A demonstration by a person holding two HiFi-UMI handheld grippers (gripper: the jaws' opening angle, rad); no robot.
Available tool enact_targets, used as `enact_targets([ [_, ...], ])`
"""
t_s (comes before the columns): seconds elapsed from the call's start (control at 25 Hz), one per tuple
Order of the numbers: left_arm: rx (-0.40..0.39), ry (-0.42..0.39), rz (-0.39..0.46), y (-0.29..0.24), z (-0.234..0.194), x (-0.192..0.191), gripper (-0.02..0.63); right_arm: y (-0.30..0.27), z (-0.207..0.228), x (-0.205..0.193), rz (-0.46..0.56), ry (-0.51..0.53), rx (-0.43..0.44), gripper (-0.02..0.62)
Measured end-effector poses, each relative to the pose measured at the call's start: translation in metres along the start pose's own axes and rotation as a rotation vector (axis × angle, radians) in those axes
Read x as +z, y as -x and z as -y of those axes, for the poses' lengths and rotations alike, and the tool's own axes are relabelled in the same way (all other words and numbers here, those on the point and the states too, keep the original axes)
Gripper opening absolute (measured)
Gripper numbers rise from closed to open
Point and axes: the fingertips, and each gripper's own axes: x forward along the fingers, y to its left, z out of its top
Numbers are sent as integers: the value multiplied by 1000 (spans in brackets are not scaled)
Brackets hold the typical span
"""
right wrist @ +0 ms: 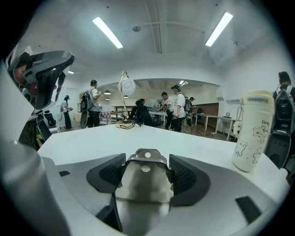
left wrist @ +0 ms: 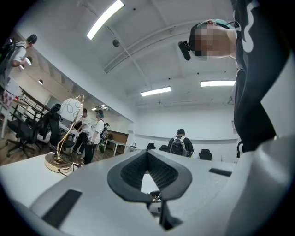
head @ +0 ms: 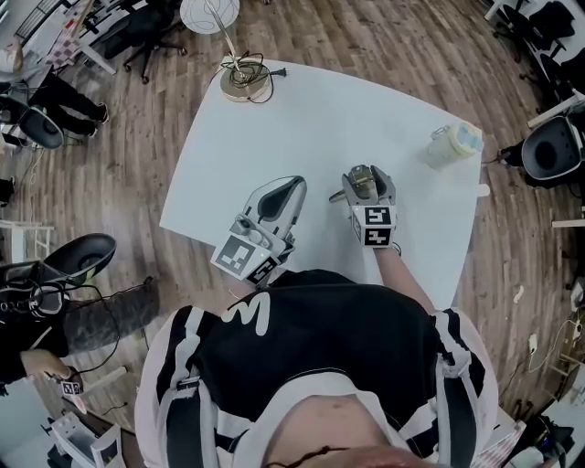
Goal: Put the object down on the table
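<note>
Over white table [head: 366,119], right gripper [head: 366,174] clamps metal object [right wrist: 144,182], left gripper [head: 294,185] closed empty, bottle [head: 452,144], lamp [head: 245,80] beyond.

Head view: the person's black-and-white clothed torso [head: 320,356] hides the near edge of the white counter [head: 347,119]; the top edge crops the round white lamp shade [head: 210,11]. Right gripper view: the shiny bent metal piece [right wrist: 143,186] between the jaws of the right gripper [right wrist: 146,162] has an untraceable lower end; print on the cream plastic bottle [right wrist: 251,131] is illegible.
</note>
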Motion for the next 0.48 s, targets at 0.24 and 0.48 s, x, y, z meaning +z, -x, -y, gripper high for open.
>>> enact_targets([
  [0.24, -5, 0, 0, -2, 1, -1, 5, -10, 1, -1, -42, 4, 6, 308],
  [0.48, -4, 2, 1, -1, 1, -1, 5, -17, 2, -5, -86, -14, 6, 308],
])
